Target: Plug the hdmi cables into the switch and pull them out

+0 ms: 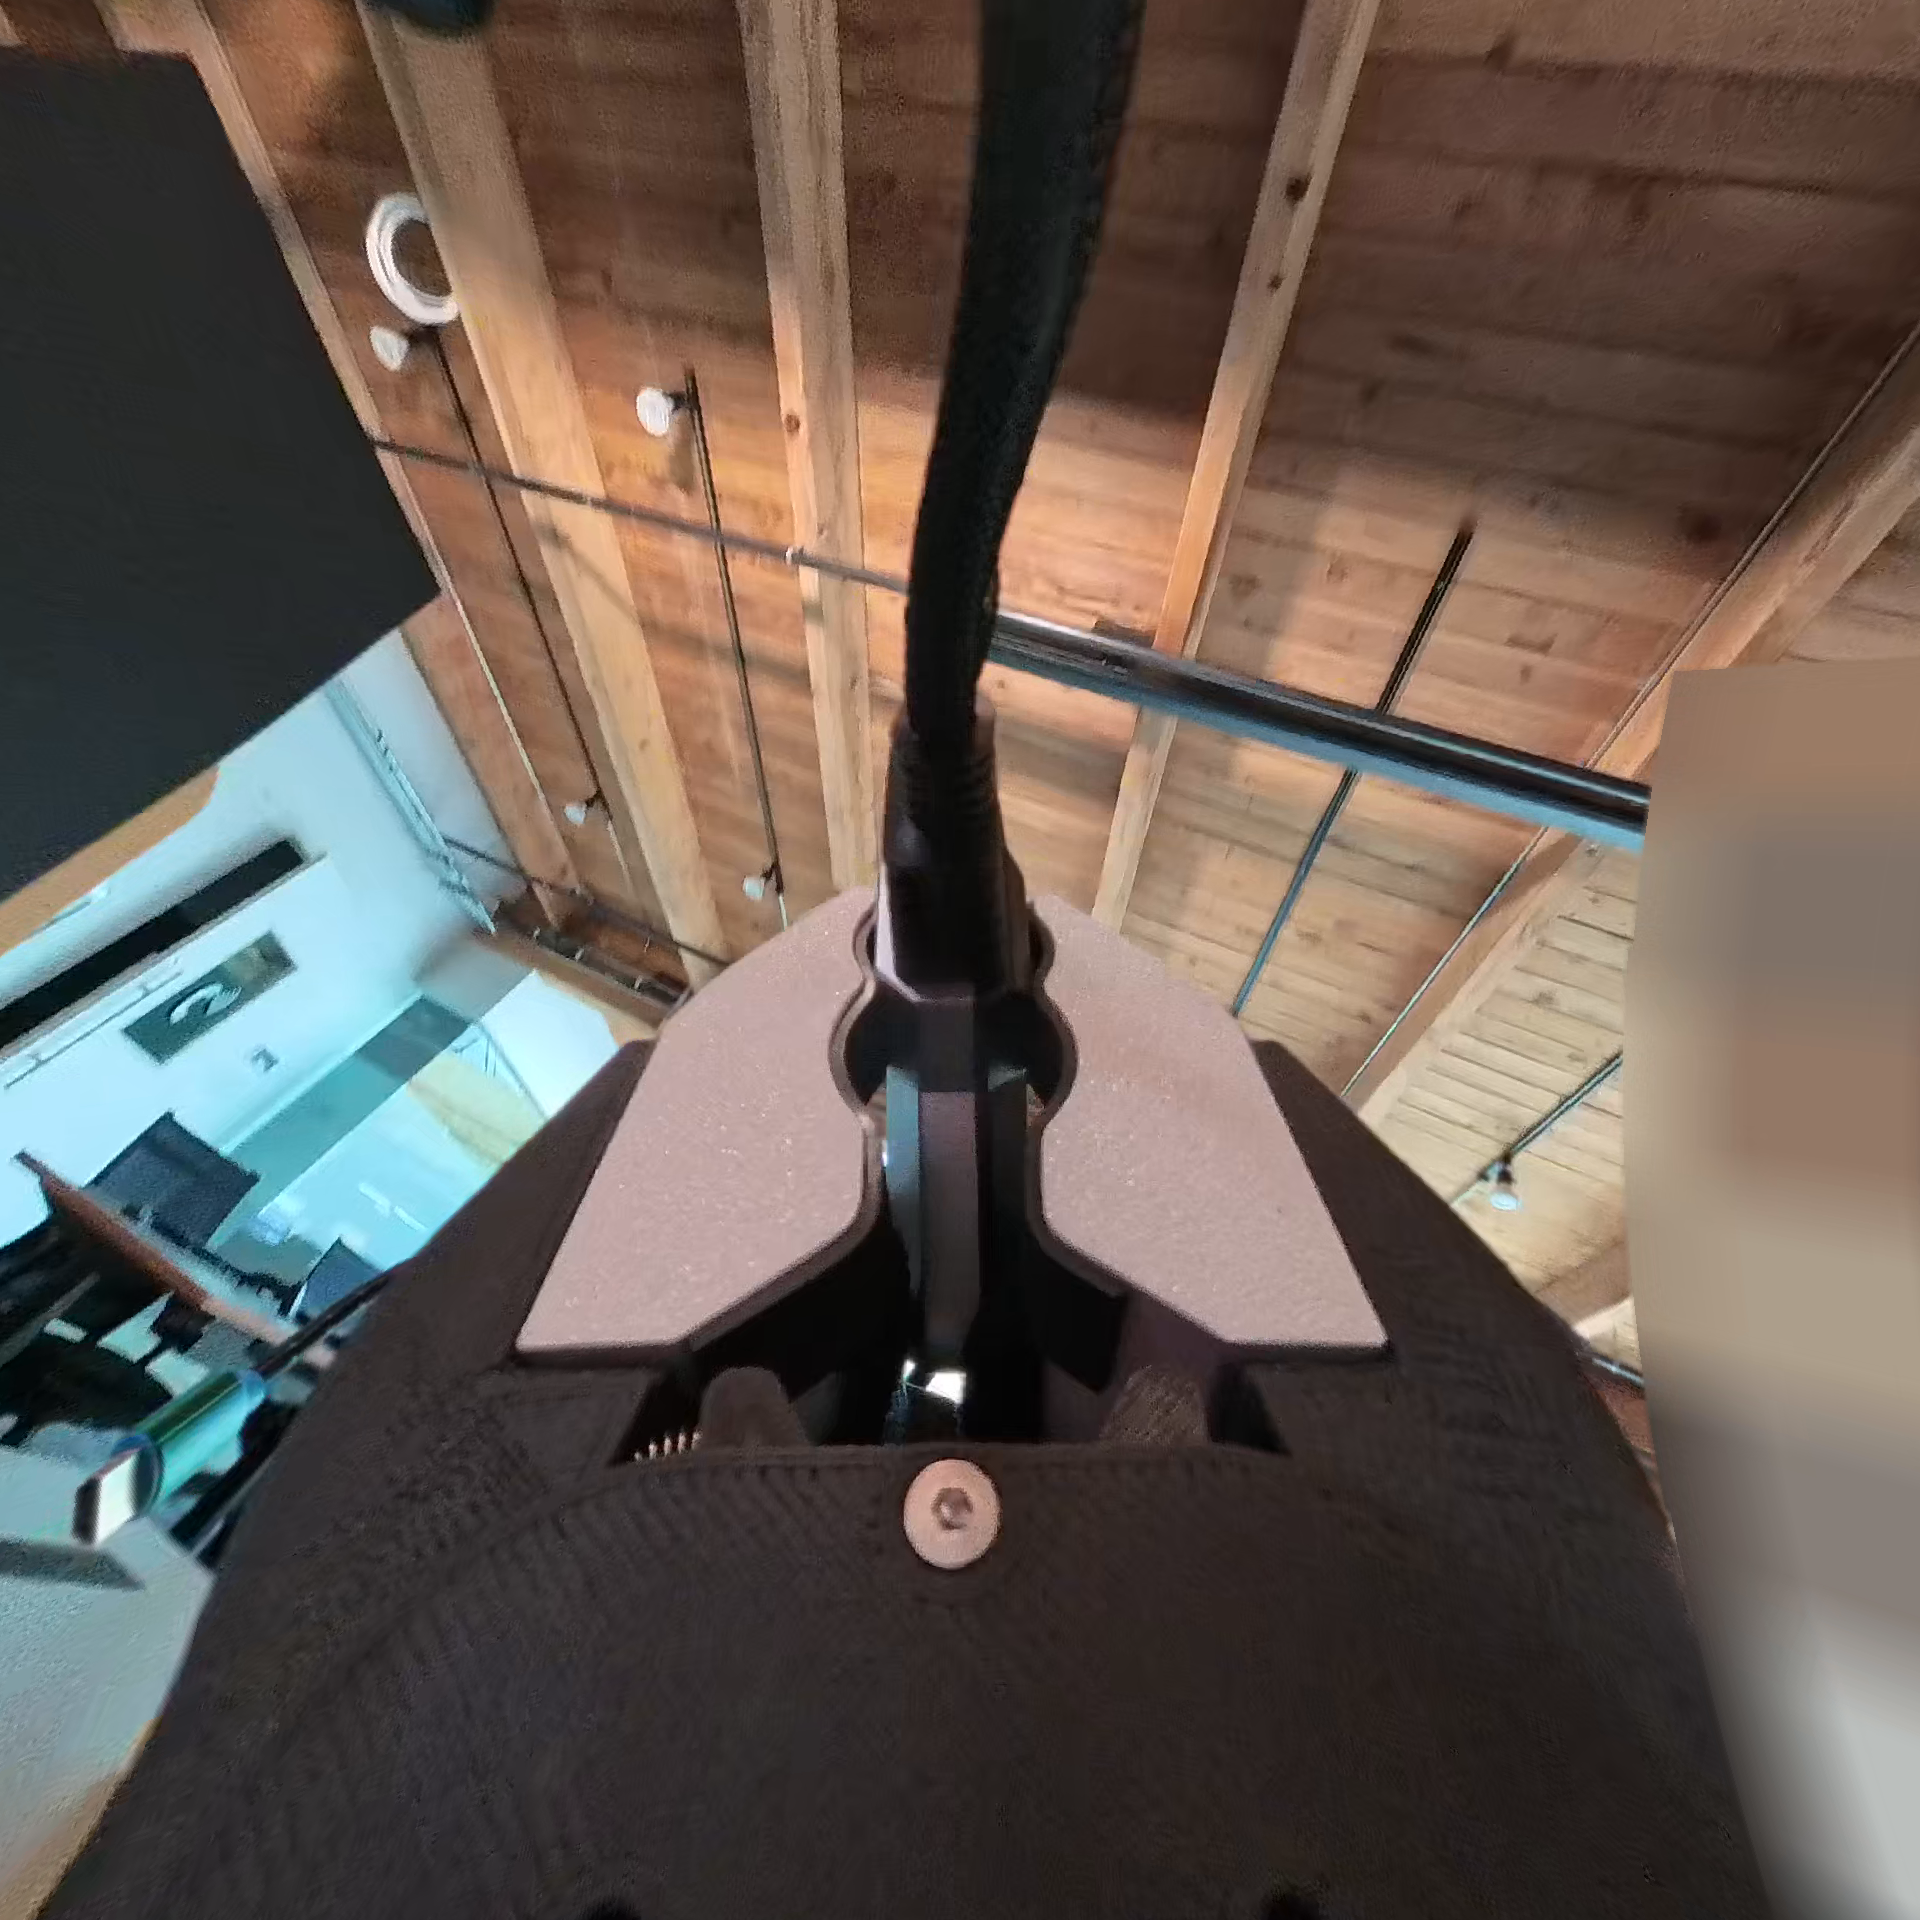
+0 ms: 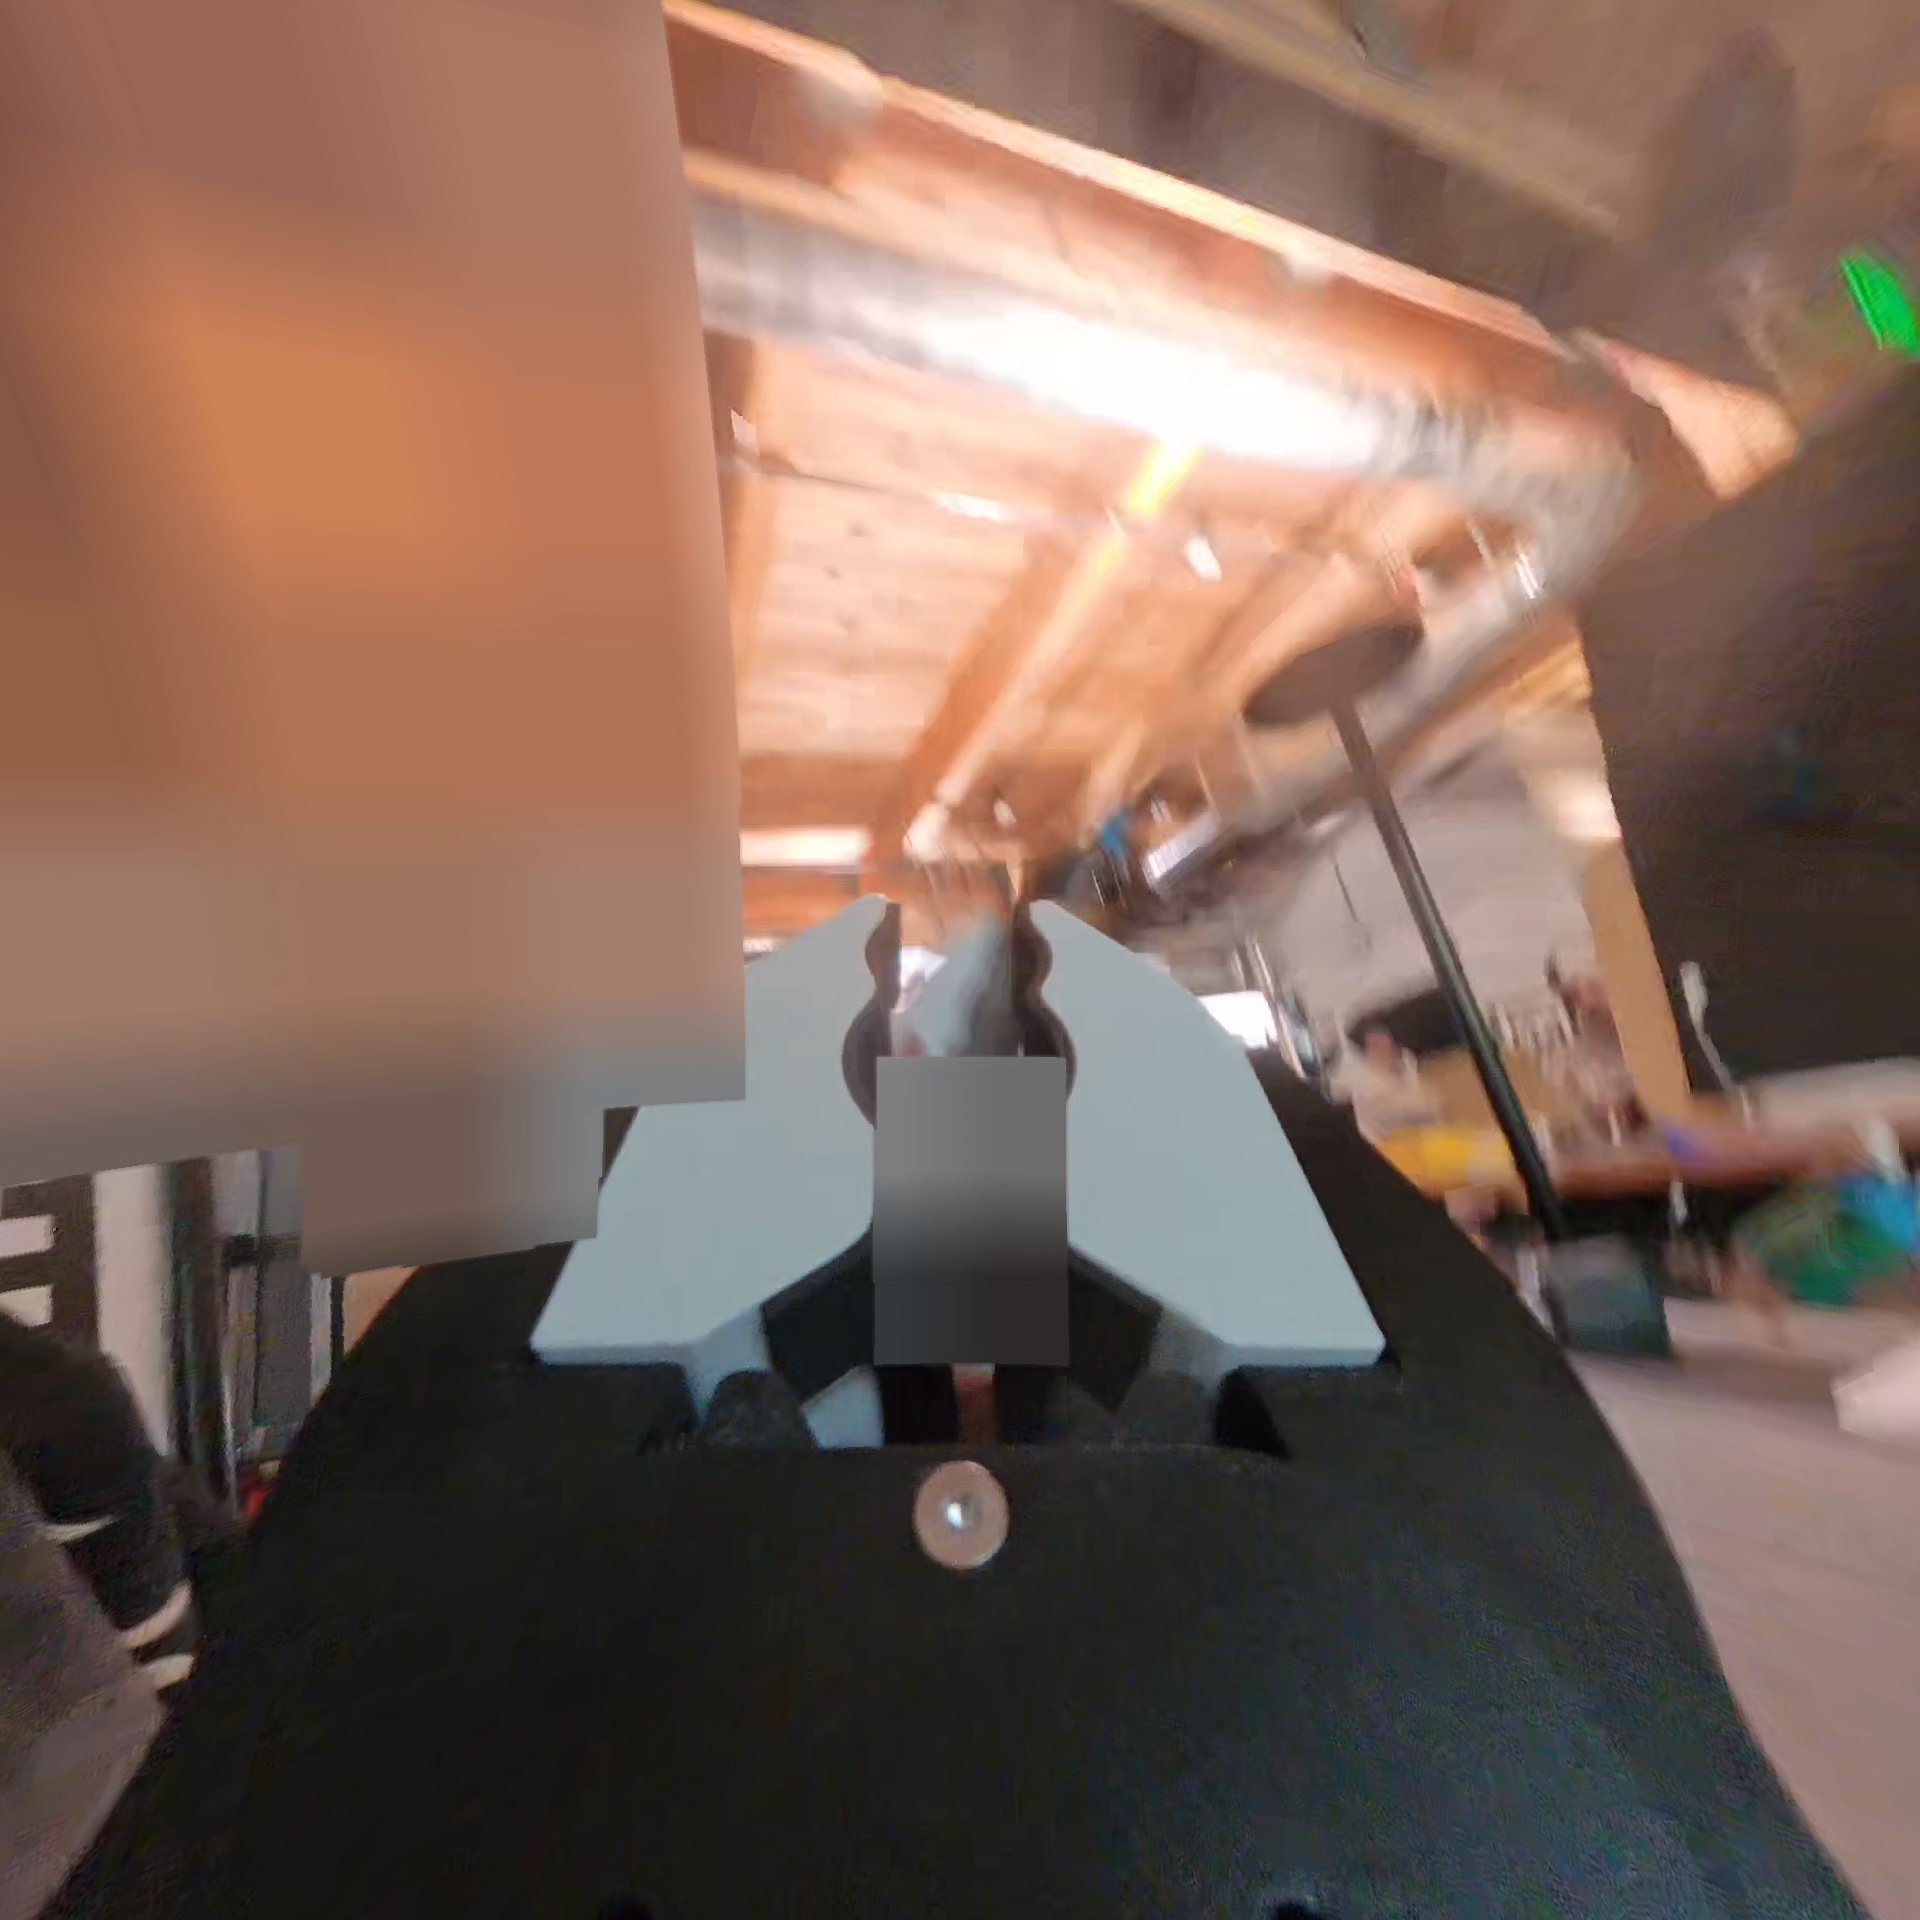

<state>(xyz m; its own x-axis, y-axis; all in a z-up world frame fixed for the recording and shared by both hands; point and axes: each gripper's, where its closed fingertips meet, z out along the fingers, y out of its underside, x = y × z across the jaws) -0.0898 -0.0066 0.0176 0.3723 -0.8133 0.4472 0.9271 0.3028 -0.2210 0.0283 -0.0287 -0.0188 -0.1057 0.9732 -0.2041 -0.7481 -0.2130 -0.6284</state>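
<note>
A: Black braided cable [image 1: 997, 343] is what we hold in the left gripper [image 1: 951, 935]. Its plug [image 1: 940, 997] sits between our two pinkish-tan fingers [image 1: 727, 1143], and the jaws are drawn narrow around the plug body, clamped on it. The cable rises from the plug straight up the left wrist view and leaves at the top edge.

B: We point that gripper upward, then. Behind the cable we see a wooden ceiling [image 1: 1299, 312] with pale beams, a metal pipe [image 1: 1299, 717] crossing it, and a dark panel [image 1: 156, 416] at upper left. At the lower left edge a small metallic connector [image 1: 114, 1496] shows, close to the gripper body.

A: And our right gripper [image 2: 956, 925]?

B: Its view is smeared by motion. We see the two pale grey fingers [image 2: 748, 1174] nearly together, jaws narrow, with something grey [image 2: 977, 977] between the tips. A masking patch covers the gap just below, so we cannot tell what it is, or whether the jaws grip it.

A: The switch?

B: We find it in neither view. The right wrist view gives us a wooden ceiling [image 2: 883, 582], a bright duct [image 2: 1143, 395], a dark stand [image 2: 1455, 977] on the right and a floor [image 2: 1766, 1558] at lower right.
</note>
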